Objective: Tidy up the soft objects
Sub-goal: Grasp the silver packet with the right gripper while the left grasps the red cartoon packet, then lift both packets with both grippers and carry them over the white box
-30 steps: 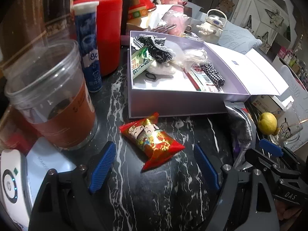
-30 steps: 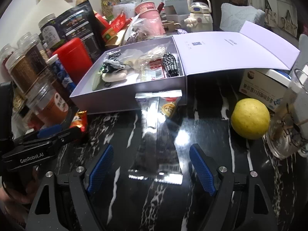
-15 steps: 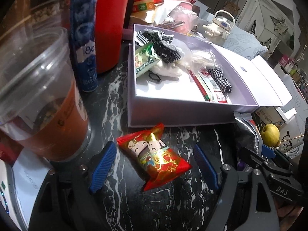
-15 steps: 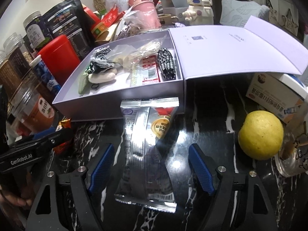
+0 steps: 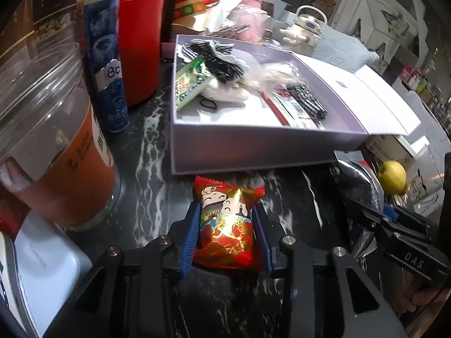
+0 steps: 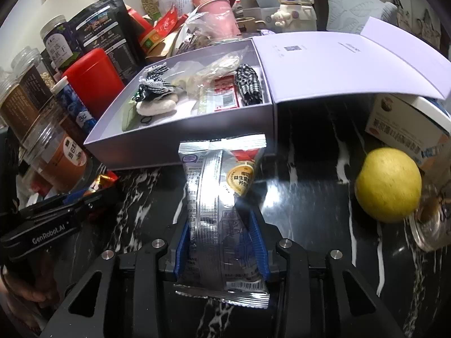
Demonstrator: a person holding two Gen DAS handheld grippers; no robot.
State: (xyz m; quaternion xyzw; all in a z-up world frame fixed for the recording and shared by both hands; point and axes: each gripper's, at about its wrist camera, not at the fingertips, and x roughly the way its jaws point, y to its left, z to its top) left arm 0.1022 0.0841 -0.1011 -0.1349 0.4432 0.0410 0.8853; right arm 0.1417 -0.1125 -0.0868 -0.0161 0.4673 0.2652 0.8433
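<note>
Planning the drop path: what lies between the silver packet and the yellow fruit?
Only bare black marble tabletop between silver packet and yellow fruit, in the right wrist view.

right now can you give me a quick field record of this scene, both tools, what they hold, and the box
left tool: jaws closing, pads pressing on the red snack packet
right tool: jaws closing, pads pressing on the silver foil packet
packets: both still down on the black marble table, just in front of the box
box: pale lilac, lid open, already holds hair ties and small packets
nearby: yellow fruit right of the silver foil packet
</note>
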